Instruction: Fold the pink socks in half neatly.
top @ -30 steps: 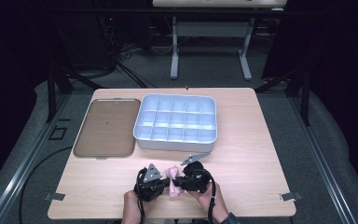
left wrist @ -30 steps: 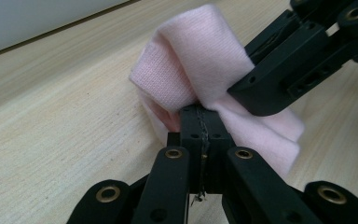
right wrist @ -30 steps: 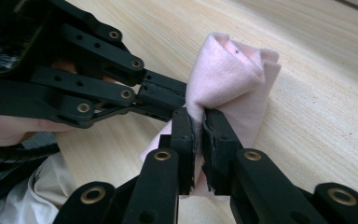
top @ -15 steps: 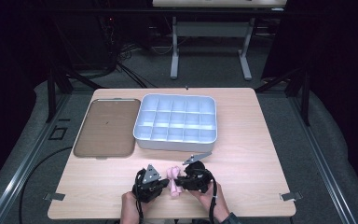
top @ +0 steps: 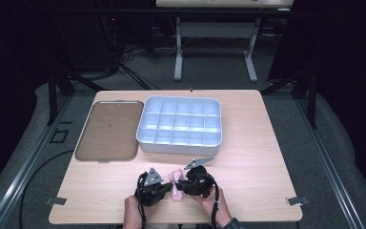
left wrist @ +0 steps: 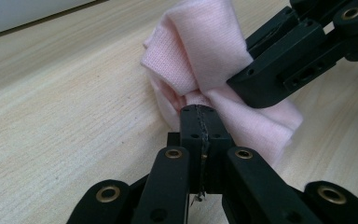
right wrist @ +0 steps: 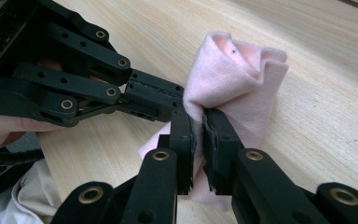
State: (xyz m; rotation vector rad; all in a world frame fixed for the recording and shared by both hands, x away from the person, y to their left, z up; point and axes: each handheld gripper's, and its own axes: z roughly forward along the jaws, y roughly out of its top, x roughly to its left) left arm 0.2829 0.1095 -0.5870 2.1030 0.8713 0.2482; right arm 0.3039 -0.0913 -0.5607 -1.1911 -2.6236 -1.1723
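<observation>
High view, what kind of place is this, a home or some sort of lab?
Probably a lab or recording workspace: a lone wooden table on grey carpet, ringed by dark curtains, with cables on the floor behind and metal rails alongside.

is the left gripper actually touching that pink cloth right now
Touching. In the left gripper view, the left gripper has its jaws shut on a fold of the pink cloth.

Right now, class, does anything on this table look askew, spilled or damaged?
Nothing stands out. Both grippers, left and right, pinch the bunched pale pink cloth; the empty white compartment tray and brown flat lid lie squarely.
</observation>
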